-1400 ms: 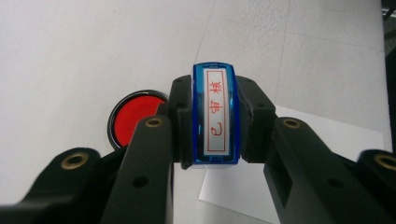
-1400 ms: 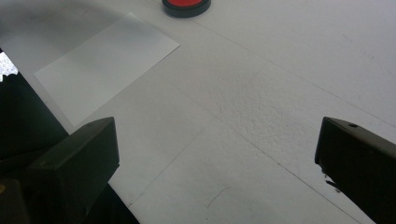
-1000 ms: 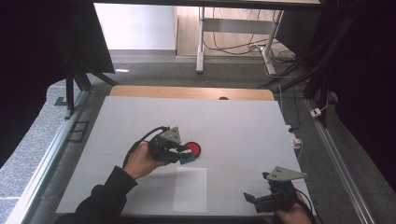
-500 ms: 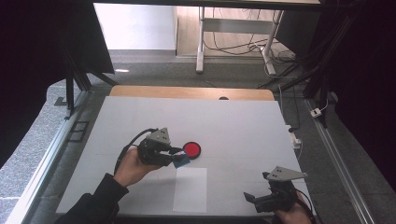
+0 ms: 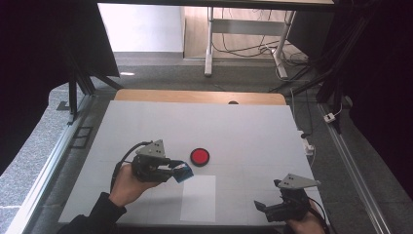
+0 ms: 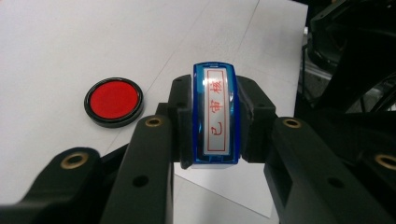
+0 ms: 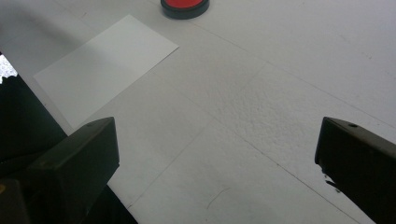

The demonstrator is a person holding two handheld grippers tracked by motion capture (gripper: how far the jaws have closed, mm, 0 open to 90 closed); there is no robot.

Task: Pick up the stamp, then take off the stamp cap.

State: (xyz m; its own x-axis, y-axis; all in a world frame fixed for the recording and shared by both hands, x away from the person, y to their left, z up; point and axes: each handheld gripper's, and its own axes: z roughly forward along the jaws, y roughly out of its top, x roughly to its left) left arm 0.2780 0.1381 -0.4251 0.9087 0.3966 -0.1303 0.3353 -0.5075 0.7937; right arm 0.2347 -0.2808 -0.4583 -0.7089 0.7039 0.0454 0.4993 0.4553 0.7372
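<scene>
A blue stamp [image 6: 215, 114] with red characters on its white label sits clamped between the jaws of my left gripper [image 5: 181, 170], which is shut on it above the table. A round red ink pad [image 5: 199, 156] in a black case lies just beyond it, also the ink pad [image 6: 113, 101] at the left of the left gripper view. A white sheet of paper [image 5: 198, 197] lies flat below and right of the stamp. My right gripper [image 5: 265, 209] rests open near the front right edge, its jaws wide apart over bare table, with the paper [image 7: 105, 63] ahead of them.
The white table top [image 5: 253, 131] has a wooden strip along its far edge. Metal rails run down both sides. Cables and a small white connector [image 5: 309, 146] lie off the right edge. Dark curtains hang left and right.
My left gripper has carried the blue stamp off the red ink pad, back toward the left and the front. The right gripper has stayed where it was.
</scene>
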